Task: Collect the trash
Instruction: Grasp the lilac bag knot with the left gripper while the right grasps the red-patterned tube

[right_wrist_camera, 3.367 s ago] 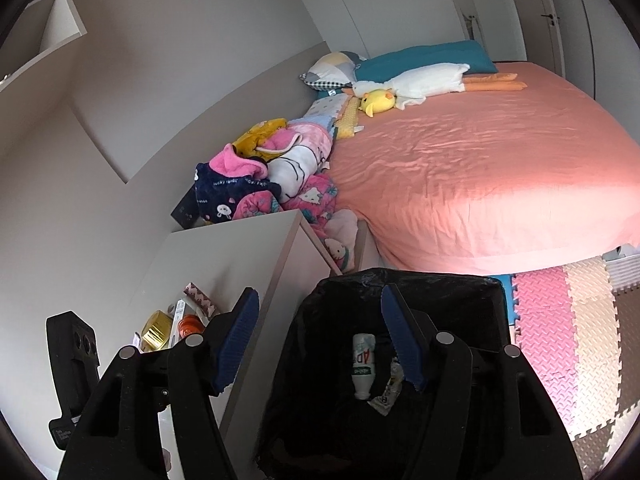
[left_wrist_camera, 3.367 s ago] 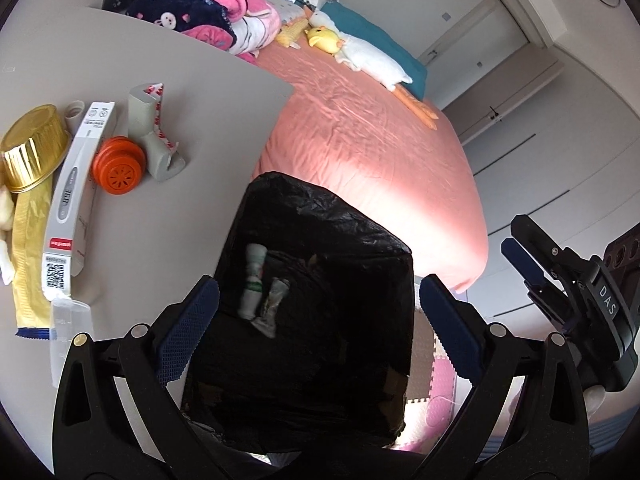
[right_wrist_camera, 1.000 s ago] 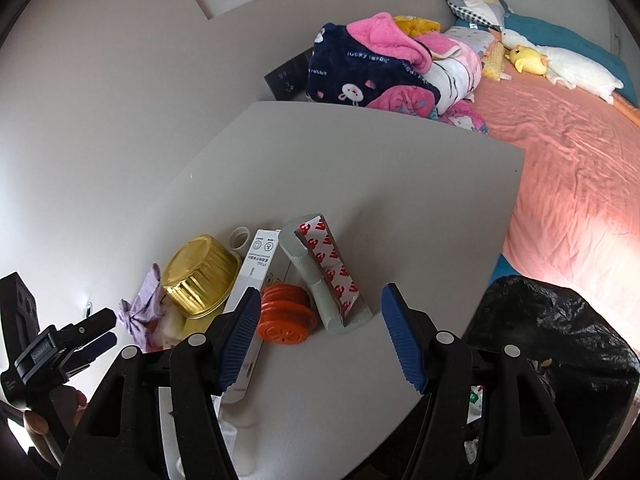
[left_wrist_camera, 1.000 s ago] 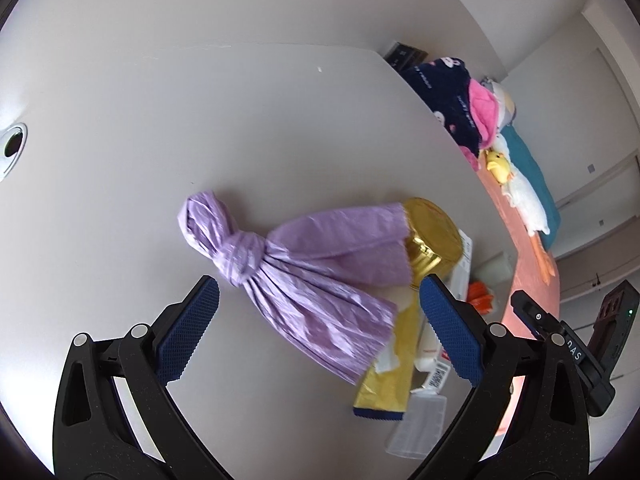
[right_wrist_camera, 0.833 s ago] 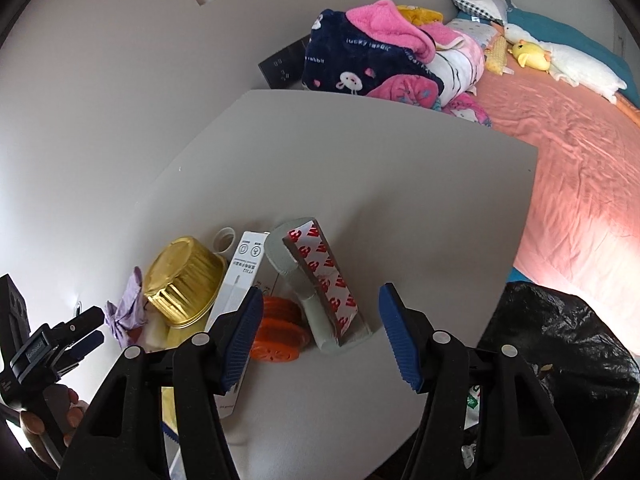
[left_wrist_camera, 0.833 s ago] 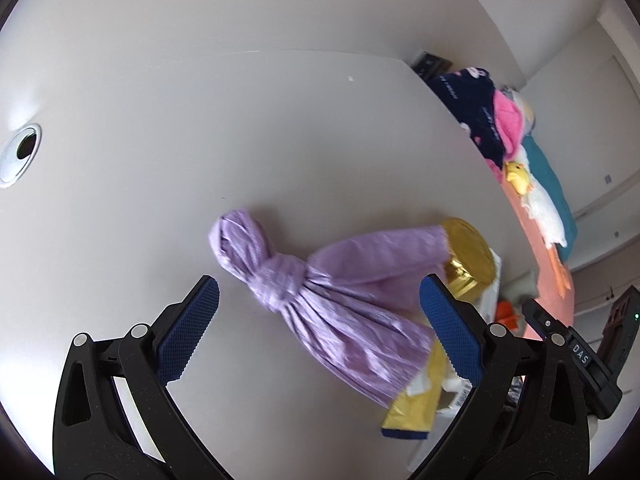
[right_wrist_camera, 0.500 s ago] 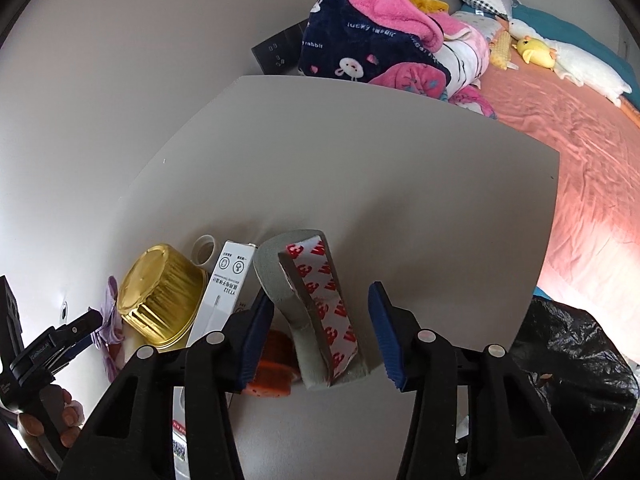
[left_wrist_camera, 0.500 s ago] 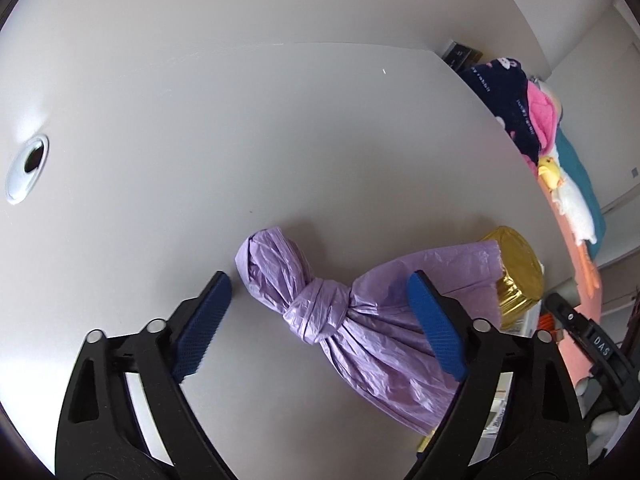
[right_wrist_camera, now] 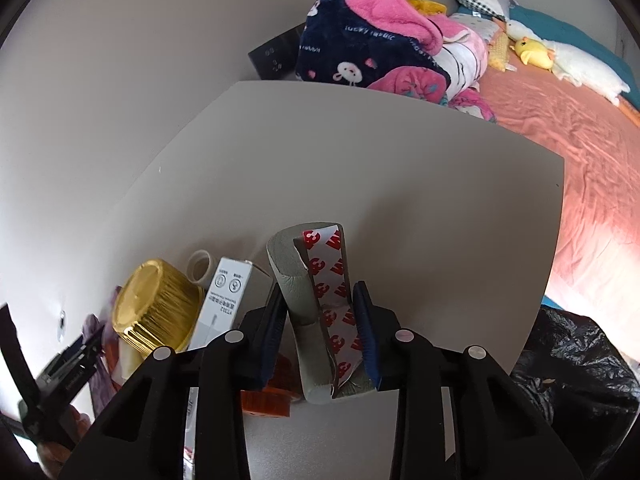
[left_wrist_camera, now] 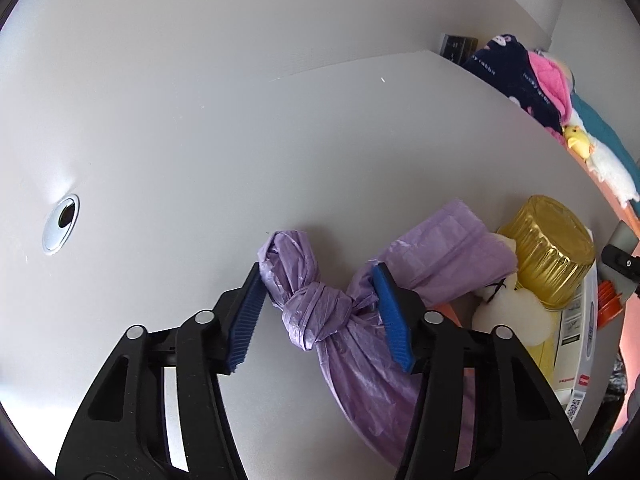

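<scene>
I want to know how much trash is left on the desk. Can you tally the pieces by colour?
Purple: 1, knotted plastic bag
Gold: 1, foil cup
Grey: 1, foam strip with red-printed backing
White: 2, long box, tape roll
Orange: 1, round plastic piece
Total: 6

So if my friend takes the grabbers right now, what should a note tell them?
Left gripper: jaws closing around the knot of the purple plastic bag on the white table; the pads look about touching, grip not firm yet.
Right gripper: jaws closing on the grey foam strip with red-and-white backing, which stands between them.
Black trash bag: off the table's right edge.
Done: nothing lifted yet.
Left: finish both grips and drop both pieces in the black bag, then the gold foil cup, white box, orange cap and small tape roll.
</scene>
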Demonstrator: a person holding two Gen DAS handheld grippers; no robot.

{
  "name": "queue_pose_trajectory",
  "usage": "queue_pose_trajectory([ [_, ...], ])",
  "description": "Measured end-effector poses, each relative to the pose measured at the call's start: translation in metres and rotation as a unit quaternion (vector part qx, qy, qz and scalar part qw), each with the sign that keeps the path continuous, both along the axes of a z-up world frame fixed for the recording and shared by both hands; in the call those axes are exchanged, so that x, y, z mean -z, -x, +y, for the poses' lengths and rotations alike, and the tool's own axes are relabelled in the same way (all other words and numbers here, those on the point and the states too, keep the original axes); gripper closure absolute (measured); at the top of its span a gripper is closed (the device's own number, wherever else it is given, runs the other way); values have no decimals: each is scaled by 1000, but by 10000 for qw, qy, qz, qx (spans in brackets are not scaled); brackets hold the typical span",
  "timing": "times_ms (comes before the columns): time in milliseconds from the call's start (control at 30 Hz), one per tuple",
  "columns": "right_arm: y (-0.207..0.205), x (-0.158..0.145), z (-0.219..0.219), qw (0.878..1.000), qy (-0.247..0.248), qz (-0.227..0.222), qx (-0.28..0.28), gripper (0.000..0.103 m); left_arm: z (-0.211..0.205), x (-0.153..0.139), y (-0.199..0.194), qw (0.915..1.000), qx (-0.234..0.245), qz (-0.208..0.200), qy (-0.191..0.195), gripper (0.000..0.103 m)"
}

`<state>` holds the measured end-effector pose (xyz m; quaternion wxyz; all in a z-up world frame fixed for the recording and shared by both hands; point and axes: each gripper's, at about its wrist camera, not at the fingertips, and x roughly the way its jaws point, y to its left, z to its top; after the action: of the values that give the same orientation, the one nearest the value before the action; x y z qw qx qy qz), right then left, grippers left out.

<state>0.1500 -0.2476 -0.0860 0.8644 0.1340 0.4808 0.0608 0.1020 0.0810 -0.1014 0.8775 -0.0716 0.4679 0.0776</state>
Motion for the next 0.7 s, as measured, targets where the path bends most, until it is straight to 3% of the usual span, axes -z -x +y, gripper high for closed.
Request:
queue_pose_trajectory([
  [133,1,-11,-6,9997,-153,-149,86,67,14,-3,0,9994,-49,-2,340,74],
  [200,2,-16,-7,9996,-185,-189,90,67,22,-3,1,9985,-100,-58,533,79],
  [333,9,-25,-7,9993,-259,-259,81,67,24,-2,7,9983,-26,-131,573,81],
  [533,19,-36,-8,9989,-292,-346,112,67,35,-5,12,9916,-48,-208,1279,85],
  [700,30,-46,-14,9984,-299,-443,165,67,34,-23,17,9903,43,-378,1335,85],
])
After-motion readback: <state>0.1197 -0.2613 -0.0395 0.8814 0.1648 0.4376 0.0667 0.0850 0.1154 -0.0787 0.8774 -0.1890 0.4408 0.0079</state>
